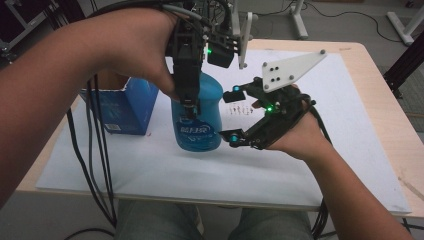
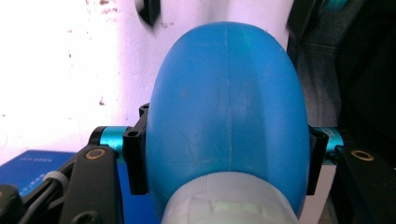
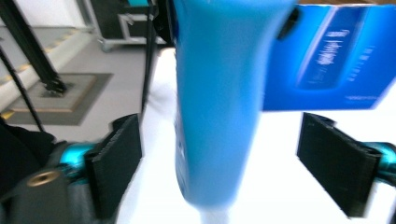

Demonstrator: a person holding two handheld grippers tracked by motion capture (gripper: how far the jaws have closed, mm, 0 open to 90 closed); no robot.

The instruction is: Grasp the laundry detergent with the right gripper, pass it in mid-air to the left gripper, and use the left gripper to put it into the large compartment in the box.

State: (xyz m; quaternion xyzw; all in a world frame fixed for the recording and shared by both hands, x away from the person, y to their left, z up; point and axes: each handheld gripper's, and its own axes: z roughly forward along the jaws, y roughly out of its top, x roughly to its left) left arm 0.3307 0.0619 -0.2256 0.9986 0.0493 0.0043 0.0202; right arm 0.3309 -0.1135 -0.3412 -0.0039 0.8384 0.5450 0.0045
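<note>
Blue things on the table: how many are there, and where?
2. A blue bottle stands mid-table, clamped near its top by the left gripper. A blue box stands just left of it. More may be hidden behind the hands.

The high view looks forward and down over the table from the person's near side. The left gripper view peers straight down, very close on the blue bottle. The right gripper view faces leftward, level and close; all three views share that bottle.
</note>
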